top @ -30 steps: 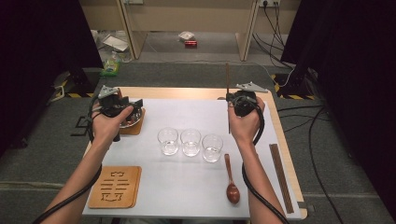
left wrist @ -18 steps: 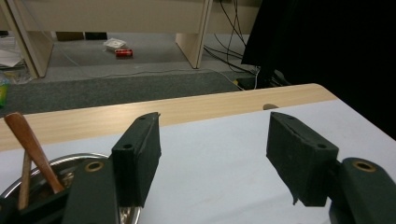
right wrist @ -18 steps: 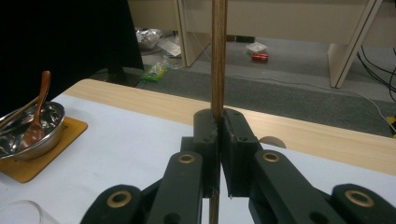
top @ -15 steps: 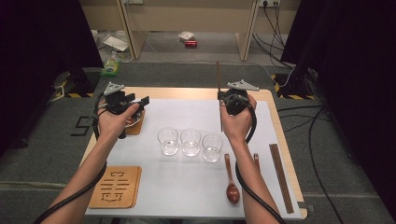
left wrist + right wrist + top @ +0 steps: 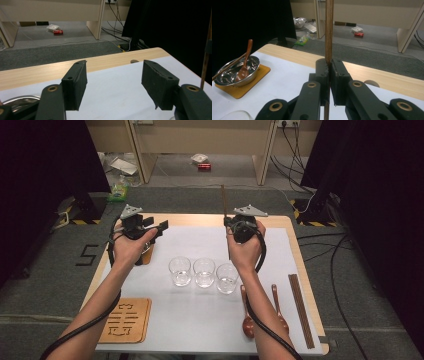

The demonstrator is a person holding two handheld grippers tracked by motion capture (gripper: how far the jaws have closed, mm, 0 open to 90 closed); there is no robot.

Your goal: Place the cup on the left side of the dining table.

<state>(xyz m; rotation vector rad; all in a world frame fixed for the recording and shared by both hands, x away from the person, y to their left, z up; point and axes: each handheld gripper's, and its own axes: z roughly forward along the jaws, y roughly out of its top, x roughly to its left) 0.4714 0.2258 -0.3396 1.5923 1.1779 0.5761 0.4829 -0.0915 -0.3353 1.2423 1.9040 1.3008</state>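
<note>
My right gripper point(image 5: 230, 223) point(image 5: 329, 68) is shut on a dark wooden chopstick point(image 5: 223, 200) point(image 5: 328, 30), which stands upright above the far part of the white mat point(image 5: 200, 320). My left gripper point(image 5: 161, 226) point(image 5: 115, 85) hovers at the mat's far left, over a steel bowl point(image 5: 237, 71); its jaws have just closed a little, still stand wide and hold nothing. In the bowl lie a wooden spoon point(image 5: 245, 62) and another chopstick point(image 5: 227, 67). The upright chopstick point(image 5: 206, 57) also shows at the right edge of the left gripper view.
Three empty glasses point(image 5: 204, 271) stand in a row mid-mat. Two wooden spoons point(image 5: 246, 315) and a pair of chopsticks point(image 5: 300, 310) lie at the right. A carved wooden coaster point(image 5: 125, 320) sits at the front left. The bowl rests on a wooden coaster point(image 5: 244, 87).
The right hand has carried the upright chopstick to the left. The left hand has shifted right, off the bowl's far side.
</note>
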